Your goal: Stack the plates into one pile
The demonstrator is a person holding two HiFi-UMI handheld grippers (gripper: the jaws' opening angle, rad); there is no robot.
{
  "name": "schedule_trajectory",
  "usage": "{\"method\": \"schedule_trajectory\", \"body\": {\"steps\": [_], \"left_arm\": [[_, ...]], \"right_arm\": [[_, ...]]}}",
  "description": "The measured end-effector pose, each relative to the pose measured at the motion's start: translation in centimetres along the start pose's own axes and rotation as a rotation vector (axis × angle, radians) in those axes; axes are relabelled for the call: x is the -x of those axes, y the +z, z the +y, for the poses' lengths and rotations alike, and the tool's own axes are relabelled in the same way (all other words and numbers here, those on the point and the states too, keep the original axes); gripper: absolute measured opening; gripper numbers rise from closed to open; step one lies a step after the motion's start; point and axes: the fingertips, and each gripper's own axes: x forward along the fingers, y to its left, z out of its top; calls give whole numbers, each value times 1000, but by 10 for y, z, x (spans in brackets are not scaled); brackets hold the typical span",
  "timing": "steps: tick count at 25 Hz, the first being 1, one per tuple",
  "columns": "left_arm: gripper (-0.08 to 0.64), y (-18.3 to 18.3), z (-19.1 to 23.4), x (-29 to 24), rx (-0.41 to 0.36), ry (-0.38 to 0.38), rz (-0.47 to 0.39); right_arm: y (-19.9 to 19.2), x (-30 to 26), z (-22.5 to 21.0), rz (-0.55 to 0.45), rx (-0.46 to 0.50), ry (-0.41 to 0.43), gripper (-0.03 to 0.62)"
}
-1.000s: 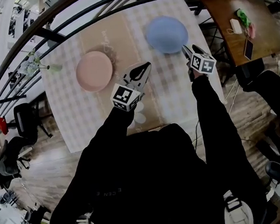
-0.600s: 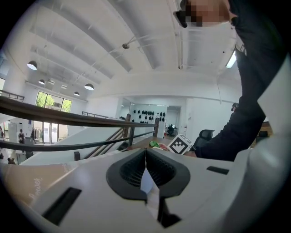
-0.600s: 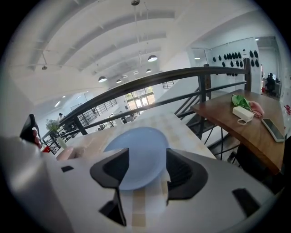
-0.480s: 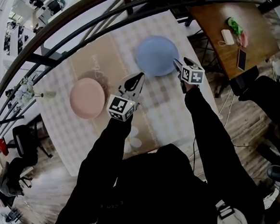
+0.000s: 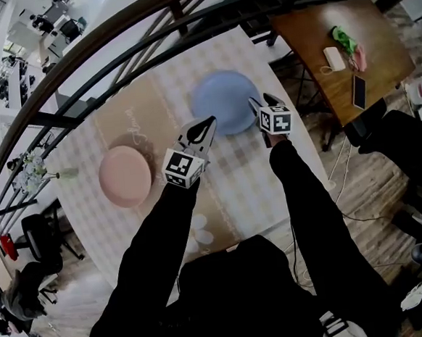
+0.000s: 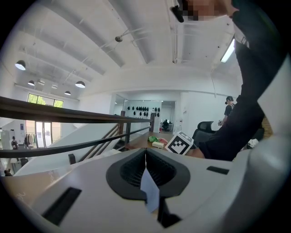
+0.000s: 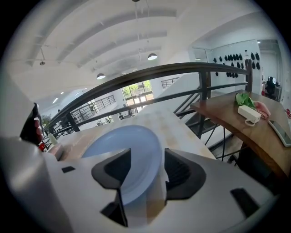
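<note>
A blue plate (image 5: 220, 101) lies at the far right of the checked table (image 5: 248, 176), and a pink plate (image 5: 124, 176) lies apart at its left. My right gripper (image 5: 257, 102) is at the blue plate's right rim. In the right gripper view the blue plate (image 7: 122, 145) has its near rim between the jaws of the right gripper (image 7: 143, 159). Those jaws are closing, and a gap still shows on both sides. My left gripper (image 5: 207, 122) hovers just short of the blue plate's near-left edge. Its pads meet, so the left gripper (image 6: 145, 159) is shut and empty, tilted up at the ceiling.
A black railing (image 5: 114, 44) curves along the table's far side. A wooden side table (image 5: 332, 45) on the right carries a phone (image 5: 358, 91), a white box and something green. A small vase of flowers (image 5: 40, 174) stands at the table's left edge.
Both grippers have drawn closer to the blue plate. The right one now has the plate's right rim between its jaws. The left one stays shut.
</note>
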Motion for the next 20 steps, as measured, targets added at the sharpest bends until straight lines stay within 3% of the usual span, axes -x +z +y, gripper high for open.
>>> {"method": "schedule_trajectory", "body": {"steps": [13,20], "left_arm": [[20,-33,13,-52,9,-27,26],[20,-35,18,-57,11,-20,17]], "right_arm": [[0,-45,-9,58,54,21,209],[0,-54,-14,62,82,11,150]]}}
